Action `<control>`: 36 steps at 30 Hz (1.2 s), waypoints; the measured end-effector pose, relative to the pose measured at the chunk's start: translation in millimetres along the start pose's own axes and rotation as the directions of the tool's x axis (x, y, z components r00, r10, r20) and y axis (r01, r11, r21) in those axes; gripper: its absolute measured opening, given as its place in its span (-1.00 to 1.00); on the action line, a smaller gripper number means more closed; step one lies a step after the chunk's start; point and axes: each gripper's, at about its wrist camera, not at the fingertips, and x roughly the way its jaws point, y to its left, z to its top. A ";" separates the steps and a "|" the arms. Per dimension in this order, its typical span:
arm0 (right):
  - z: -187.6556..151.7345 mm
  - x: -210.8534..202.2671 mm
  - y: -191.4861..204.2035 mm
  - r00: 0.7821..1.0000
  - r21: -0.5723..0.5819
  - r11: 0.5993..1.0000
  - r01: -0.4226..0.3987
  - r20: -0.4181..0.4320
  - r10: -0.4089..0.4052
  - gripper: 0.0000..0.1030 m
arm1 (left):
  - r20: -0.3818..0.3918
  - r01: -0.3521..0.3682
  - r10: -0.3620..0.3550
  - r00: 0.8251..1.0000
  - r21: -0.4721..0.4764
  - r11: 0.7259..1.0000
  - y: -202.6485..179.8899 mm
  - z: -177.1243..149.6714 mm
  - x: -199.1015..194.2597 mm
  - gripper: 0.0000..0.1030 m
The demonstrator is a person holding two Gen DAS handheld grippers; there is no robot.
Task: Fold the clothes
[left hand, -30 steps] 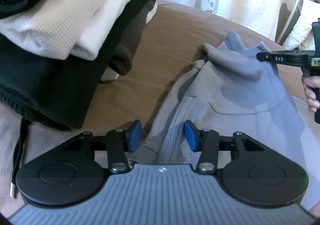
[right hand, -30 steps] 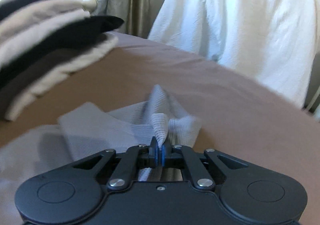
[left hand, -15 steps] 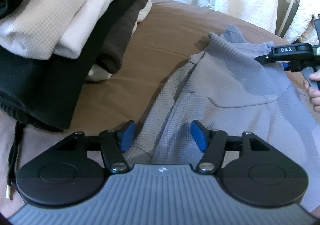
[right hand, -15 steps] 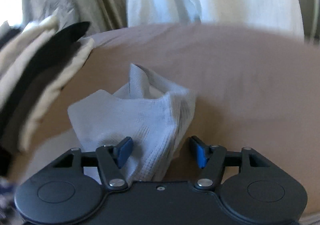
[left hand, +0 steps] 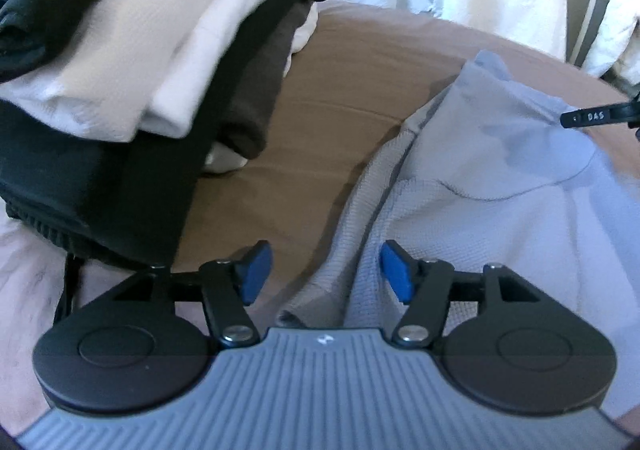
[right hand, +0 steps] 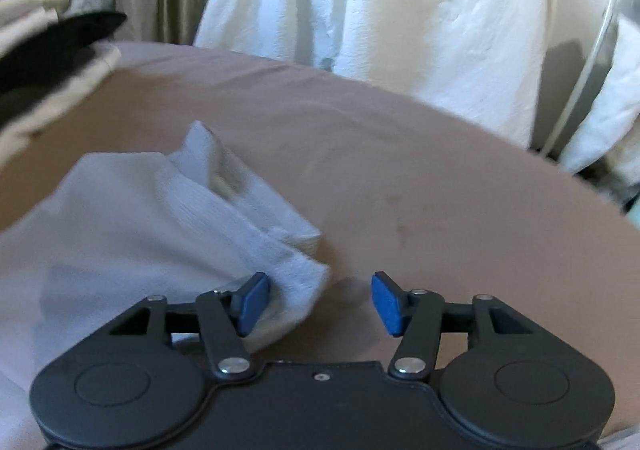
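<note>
Grey-blue waffle-knit top [left hand: 500, 178] is spread on the brown bedsheet [left hand: 340, 98], right in front of both of my grippers. My left gripper [left hand: 322, 272] sits at the near edge of it, jaws have just been opening and now stand about halfway apart, fabric lying under and between them but nothing pinched. Same story on the right gripper [right hand: 316, 302]: it has just been letting go, blue pads apart, and the folded-over sleeve end [right hand: 288, 250] lies just ahead and to the left of it, touching or nearly touching the left pad, not gripped.

Progress-wise, I'd say one fold is laid in, since that sleeve looks doubled back onto the body of the top. Body folds look not done yet, and then it has to go on the stack of folded clothes [left hand: 132, 62] up ahead-left of my left gripper, which already has several dark and cream pieces.

Stuff I can't make out: the near part of the top is hidden under the gripper bodies, its right side runs out of frame, and the stack is blurry and cut off. White bedding [right hand: 400, 10] fills the back. From the left view only a tip of the right gripper shows.
</note>
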 end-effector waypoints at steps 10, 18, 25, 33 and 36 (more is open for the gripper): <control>8.8 -76.7 12.8 0.932 0.111 0.927 -0.359 0.093 0.349 0.23 | -0.101 0.163 -0.184 0.978 -0.186 0.969 39.9 -19.7 -43.5 0.19; 66.3 -69.6 -15.1 0.772 0.511 0.691 -0.511 -0.081 0.630 0.22 | -0.078 0.002 0.001 0.997 0.046 0.999 12.6 -46.4 -79.1 0.19; 143.8 -104.4 -36.0 0.847 0.542 0.799 -0.260 -0.269 0.458 0.28 | -0.104 0.115 -0.136 0.985 -0.191 0.975 43.7 -70.4 -103.8 0.19; 125.6 -74.8 55.2 0.791 0.363 0.819 -0.444 -0.272 0.549 0.29 | -0.109 0.207 -0.253 0.961 -0.319 0.925 43.4 -84.8 -85.7 0.27; 108.1 -41.2 88.1 0.805 0.335 0.834 -0.438 -0.268 0.530 0.29 | -0.088 0.210 -0.252 0.964 -0.335 0.919 36.7 -87.1 -72.5 0.43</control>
